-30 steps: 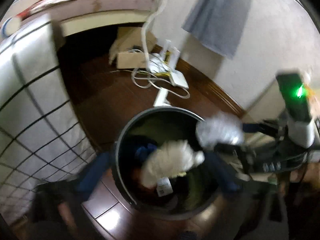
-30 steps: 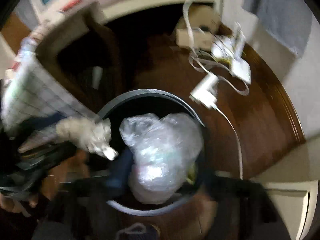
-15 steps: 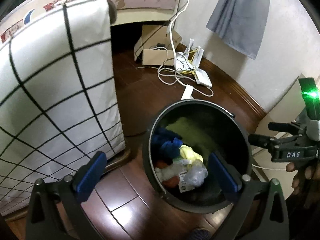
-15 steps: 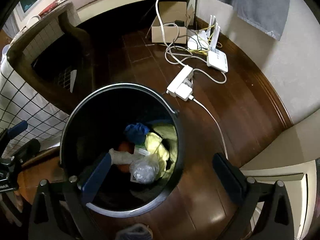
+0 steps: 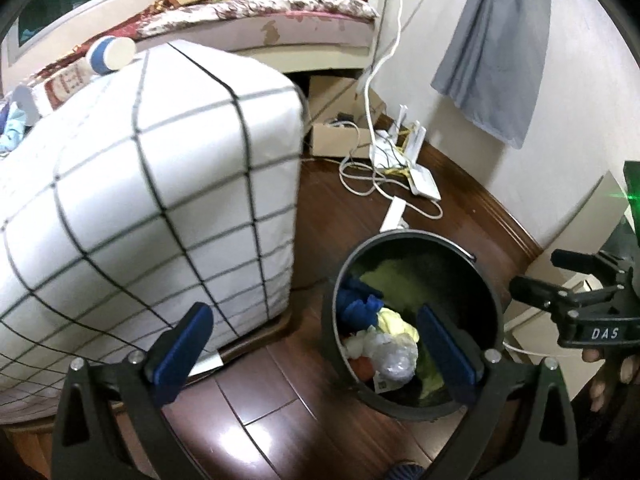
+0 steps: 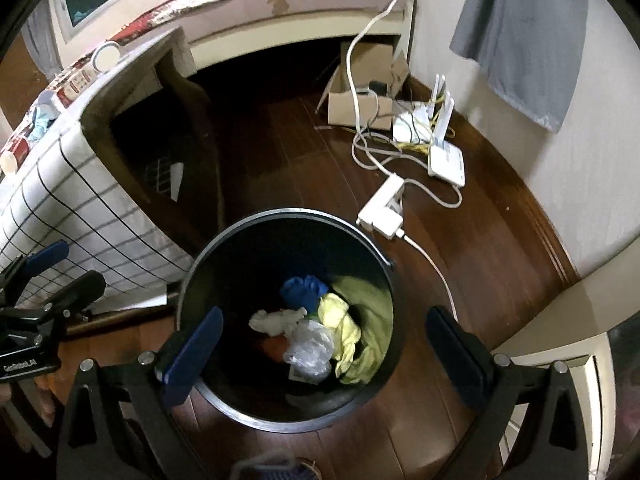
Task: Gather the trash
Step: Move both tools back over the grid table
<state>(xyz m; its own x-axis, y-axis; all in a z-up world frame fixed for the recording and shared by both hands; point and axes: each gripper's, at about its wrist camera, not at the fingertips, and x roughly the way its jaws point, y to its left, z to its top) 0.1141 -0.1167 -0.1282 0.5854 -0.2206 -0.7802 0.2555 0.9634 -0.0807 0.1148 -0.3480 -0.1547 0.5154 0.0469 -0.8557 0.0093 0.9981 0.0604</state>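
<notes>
A black round trash bin [image 5: 472, 256] [image 6: 280, 214] stands on the wooden floor. Inside lie a crumpled white tissue [image 6: 276, 320], a clear plastic bag [image 6: 310, 346] [image 5: 394, 356], blue cloth [image 6: 304, 290] and yellow-green trash [image 6: 356, 328]. My left gripper [image 5: 316, 348] is open and empty, held above the bin's left rim. My right gripper [image 6: 320, 348] is open and empty above the bin. The right gripper shows at the right edge of the left wrist view [image 5: 576, 300]; the left one at the left edge of the right wrist view [image 6: 48, 280].
A bed with a white grid-pattern cover [image 5: 140, 200] [image 6: 52, 208] stands left of the bin. A power strip [image 6: 380, 208], cables, a white router [image 6: 444, 160] and a cardboard box [image 6: 360, 96] lie on the floor behind. A white cabinet [image 6: 568, 344] is at right.
Both grippers let go of the tissue and the plastic bag, which now lie in the bin. Both grippers have opened, risen and drawn back from the bin.
</notes>
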